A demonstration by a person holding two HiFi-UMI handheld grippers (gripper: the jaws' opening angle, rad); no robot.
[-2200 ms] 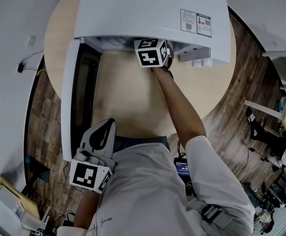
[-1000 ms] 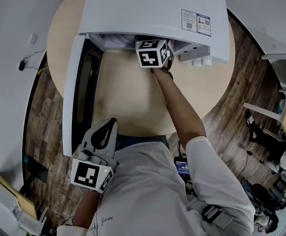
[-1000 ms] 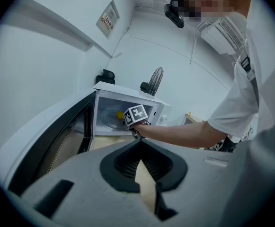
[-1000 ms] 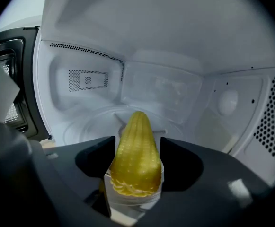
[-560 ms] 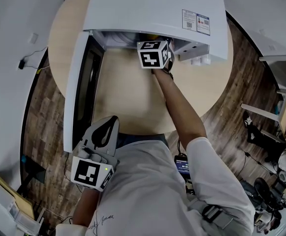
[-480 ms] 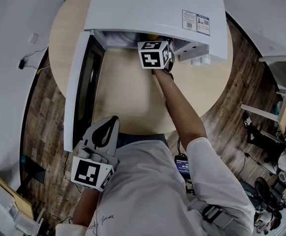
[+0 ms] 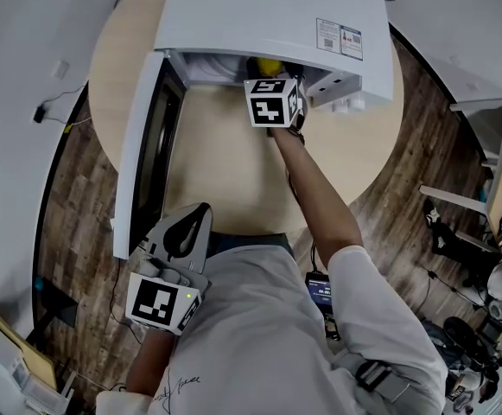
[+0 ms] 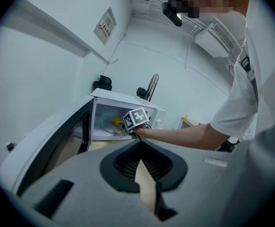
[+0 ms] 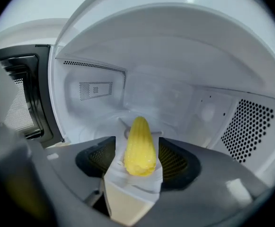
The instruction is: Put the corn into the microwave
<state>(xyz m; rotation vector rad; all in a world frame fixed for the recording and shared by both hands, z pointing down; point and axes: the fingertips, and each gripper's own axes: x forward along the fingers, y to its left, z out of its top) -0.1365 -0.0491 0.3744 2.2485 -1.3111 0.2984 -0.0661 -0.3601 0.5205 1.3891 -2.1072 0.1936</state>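
Right gripper (image 9: pixel 137 158) is reaching into the open microwave (image 7: pixel 268 15) up at twelve o'clock of my head view, and it's clenched on the corn (image 9: pixel 139 144). The cob sits squarely between the two jaws, tip pointing away into the cavity. In the head view I can just see a bit of yellow under the microwave's top edge, right behind the marker cube (image 7: pixel 274 102). From the right gripper view, the cob's far end is over the round glass plate (image 9: pixel 94 123); I can't tell whether it touches. The perforated side wall shows out at three o'clock there.

The door (image 7: pixel 142 145) hangs wide open, running from ten towards eight o'clock along the left side of the round table (image 7: pixel 225 171).

Left gripper (image 8: pixel 138 145) sits low at seven o'clock in the head view, close to my body and well apart from the microwave. Its jaws are pressed together at the tips with nothing between them, facing the open cavity.
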